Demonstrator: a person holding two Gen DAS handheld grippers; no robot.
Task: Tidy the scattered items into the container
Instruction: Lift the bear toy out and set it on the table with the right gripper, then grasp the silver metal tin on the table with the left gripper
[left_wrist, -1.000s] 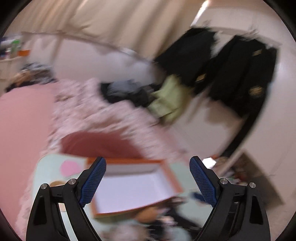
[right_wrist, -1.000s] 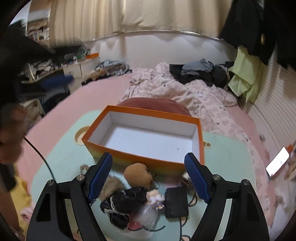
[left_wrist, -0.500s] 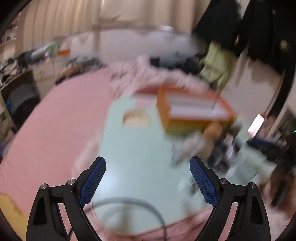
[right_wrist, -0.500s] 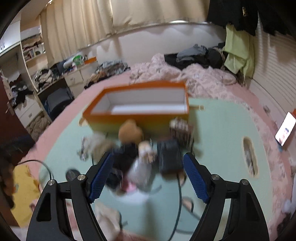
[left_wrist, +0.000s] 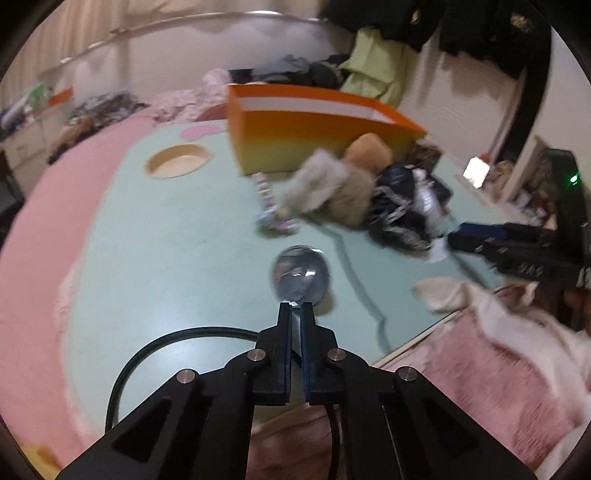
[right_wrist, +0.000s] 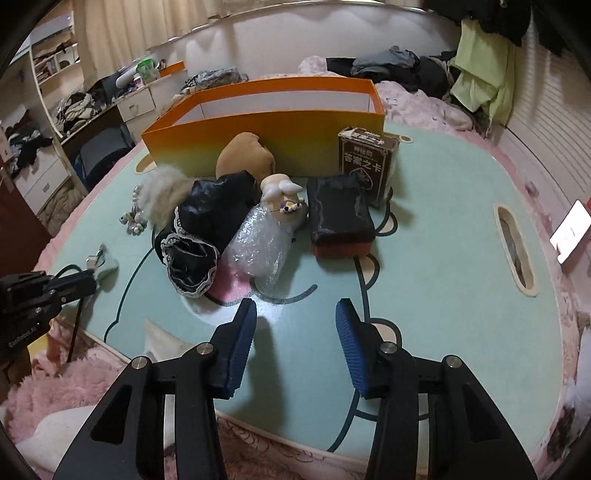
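- One orange box (right_wrist: 266, 122), the container, stands open and apparently bare at the far side of the mint counter (right_wrist: 443, 266); the scattered items lie heaped just in front of it.
- Left gripper (left_wrist: 295, 308): jaws pressed together on the edge of a small clear pouch (left_wrist: 300, 273), low over the counter near its front edge.
- Right gripper (right_wrist: 293, 321): jaws about half open, holding nothing, short of the bubble-wrapped bundle (right_wrist: 260, 240).
- To do this well, I judge: lift the pouch clear, carry it over the box's near wall, release inside.
- Counted: one tan plush (right_wrist: 245, 157), one fur piece (right_wrist: 166, 195), one black frilled garment (right_wrist: 207, 229), one small figure (right_wrist: 282, 195), one dark case (right_wrist: 340, 218), one card box (right_wrist: 367, 160), one bead charm (right_wrist: 133, 219).
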